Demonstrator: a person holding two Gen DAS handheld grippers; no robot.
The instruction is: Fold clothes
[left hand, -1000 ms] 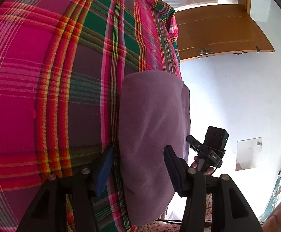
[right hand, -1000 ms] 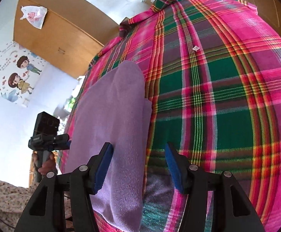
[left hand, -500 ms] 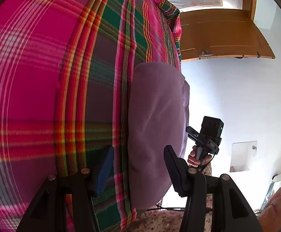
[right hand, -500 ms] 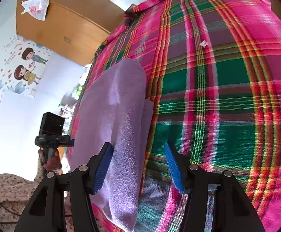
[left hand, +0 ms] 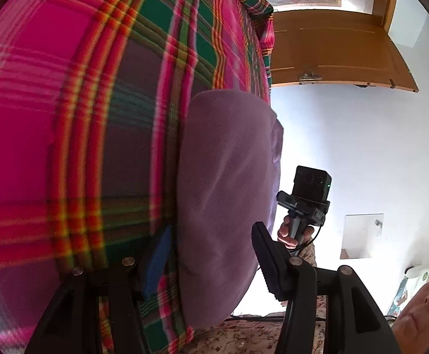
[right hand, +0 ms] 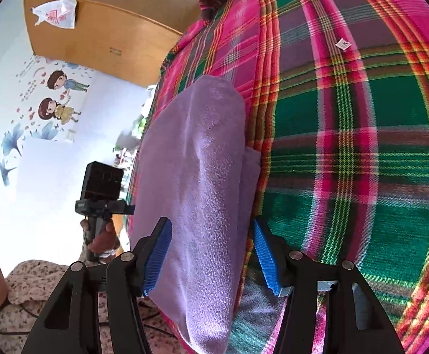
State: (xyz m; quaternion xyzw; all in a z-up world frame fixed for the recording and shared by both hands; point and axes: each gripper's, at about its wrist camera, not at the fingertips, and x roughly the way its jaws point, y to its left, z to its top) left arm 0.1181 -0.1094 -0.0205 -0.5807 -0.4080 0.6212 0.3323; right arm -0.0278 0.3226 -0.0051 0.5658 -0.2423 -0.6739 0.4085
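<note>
The left tool (left hand: 211, 262) is sitting with its two fingers spread wide, and a folded purple cloth (left hand: 226, 194) is lying in the gap between them. The cloth looks as though it is brushing the blue pad of the left finger (left hand: 157, 261), while a narrow gap is showing beside the black ribbed finger on the other side. Whether the fingers are pressing on the cloth cannot be told from this view.

The right tool (right hand: 211, 253) is likewise standing spread, its blue-padded fingers (right hand: 158, 253) straddling the same purple cloth (right hand: 202, 183) from the opposite end. The cloth is filling most of the gap and appears to be touching both pads, without being squeezed.

The purple cloth is looking soft and fleecy, folded into a long, thick band with rounded ends and a second layer peeking out along one edge. It is stretching straight ahead of each tool, lying on a bright plaid blanket (right hand: 347, 147) in pink, green, red and yellow.

Beyond the cloth, to the right of the left tool, the person's right hand (left hand: 291, 234) is gripping the handle of the other tool, which is carrying a small black camera (left hand: 311, 183). In the right wrist view, the left hand (right hand: 100, 236) is holding its handle to the left of the right tool. A white wall (left hand: 361, 147) and a brown wooden door (left hand: 332, 56) are standing ahead
</note>
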